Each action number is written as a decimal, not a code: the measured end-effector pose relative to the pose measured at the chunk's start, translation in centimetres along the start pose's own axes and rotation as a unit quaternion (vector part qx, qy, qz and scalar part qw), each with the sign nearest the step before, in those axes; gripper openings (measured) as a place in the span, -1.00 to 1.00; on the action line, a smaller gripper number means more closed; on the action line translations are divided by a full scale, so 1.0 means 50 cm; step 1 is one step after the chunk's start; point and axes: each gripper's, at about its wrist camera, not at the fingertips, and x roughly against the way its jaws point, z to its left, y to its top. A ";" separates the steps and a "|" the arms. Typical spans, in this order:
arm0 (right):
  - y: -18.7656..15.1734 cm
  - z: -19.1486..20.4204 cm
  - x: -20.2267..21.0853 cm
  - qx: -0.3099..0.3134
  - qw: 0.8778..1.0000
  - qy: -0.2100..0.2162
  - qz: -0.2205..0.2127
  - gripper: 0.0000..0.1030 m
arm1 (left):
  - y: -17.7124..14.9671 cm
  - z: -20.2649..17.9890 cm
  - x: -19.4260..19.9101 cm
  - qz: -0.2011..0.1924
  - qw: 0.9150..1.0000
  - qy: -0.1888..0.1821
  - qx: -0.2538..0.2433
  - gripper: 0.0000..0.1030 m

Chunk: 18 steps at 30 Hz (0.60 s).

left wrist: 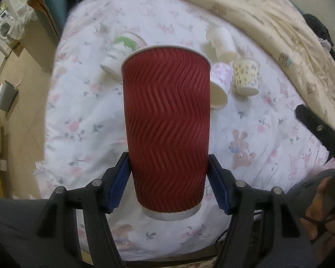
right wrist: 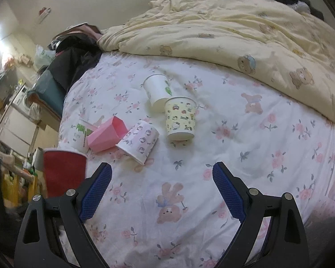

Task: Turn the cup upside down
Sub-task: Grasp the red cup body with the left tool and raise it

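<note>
No lettering can be read for certain. The white cup with green print (right wrist: 79, 134) at the left of the bed carries a small dark word, too blurred to make out.

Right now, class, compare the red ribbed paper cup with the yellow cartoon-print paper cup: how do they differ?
The red ribbed paper cup is held off the bed between the left gripper's jaws; the yellow cartoon-print paper cup stands free on the floral bedsheet. The red cup has a wavy ribbed wall in one plain colour; the yellow cup is smooth and patterned. The red cup looks taller. Both are paper and taper toward the base.
</note>
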 end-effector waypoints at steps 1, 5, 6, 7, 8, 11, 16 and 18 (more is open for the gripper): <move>-0.002 0.007 0.002 0.007 1.000 0.001 -0.002 0.83 | 0.002 0.007 0.008 -0.006 1.000 -0.001 0.000 0.23; -0.010 0.028 0.004 0.027 1.000 0.012 -0.006 0.83 | 0.010 0.017 0.019 -0.027 1.000 -0.002 -0.004 0.23; -0.012 0.033 0.006 0.033 0.999 0.012 -0.006 0.83 | 0.009 0.022 0.022 -0.030 1.000 -0.004 -0.005 0.23; -0.014 0.039 0.007 0.040 0.999 0.014 -0.007 0.83 | 0.009 0.031 0.024 -0.032 0.999 -0.007 -0.005 0.23; -0.016 0.042 0.008 0.044 0.999 0.014 -0.008 0.83 | 0.006 0.037 0.023 -0.034 0.999 -0.009 -0.003 0.23; -0.019 0.054 0.004 0.058 0.998 0.011 -0.007 0.83 | 0.001 0.054 0.018 -0.037 0.999 -0.015 0.003 0.23; -0.026 0.062 -0.019 0.071 0.997 -0.008 0.006 0.83 | -0.001 0.080 -0.006 -0.028 0.998 -0.040 0.045 0.23; -0.025 0.064 -0.021 0.073 0.997 -0.009 0.003 0.82 | 0.004 0.081 -0.003 -0.032 0.998 -0.042 0.043 0.23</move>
